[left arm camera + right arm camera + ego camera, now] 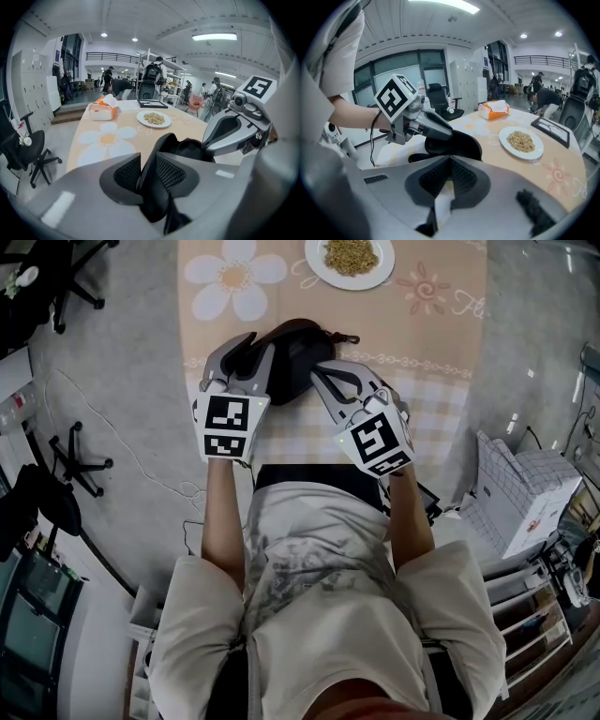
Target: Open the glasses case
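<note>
A: Risks from here?

B: Slipping, mostly. Glasses case (pixel 295 357) pinched by left gripper (pixel 149 176) on a thin black edge only, so could pop out of the pads (pixel 127 172) if yanked fast. Could also drag across the table (pixel 441 399) toward the far plate (pixel 317 274) instead of hinging open, without a firm pin on the base.

A: Right side pinning it?

B: Hard to say. Right gripper (pixel 449 161) squeezed together at the tips, just a pale sliver lower down. Parked against the case's right end, but cannot tell whether biting any rim.

A: Case location?

B: Near edge of the table, centre, between both grippers. Stands with its left edge up between the left pads — clamped narrow, touching both. Bulges away to the far right of them. Sits just beyond the right fingertips, touching or almost.
</note>
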